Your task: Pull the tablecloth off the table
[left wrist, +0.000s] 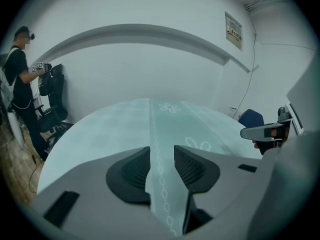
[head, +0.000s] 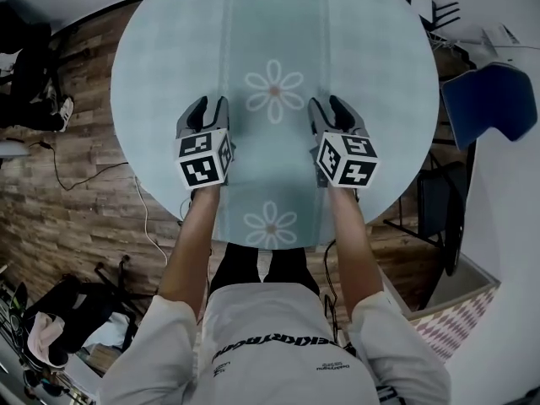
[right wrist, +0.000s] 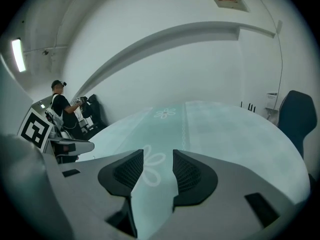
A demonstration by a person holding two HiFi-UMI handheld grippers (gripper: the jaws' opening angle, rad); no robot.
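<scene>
Right now the pale green tablecloth (head: 169, 66) lies spread flat, and both grippers are low over its near half, one at each edge of the flowered centre strip. The left gripper (head: 208, 106) and right gripper (head: 331, 106) both have their jaws moderately apart, gripping nothing. Only cloth shows through each gap.

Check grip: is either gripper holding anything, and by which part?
Nothing held. Left gripper and right gripper both have jaws apart over the tablecloth, no fabric pinched between them.
</scene>
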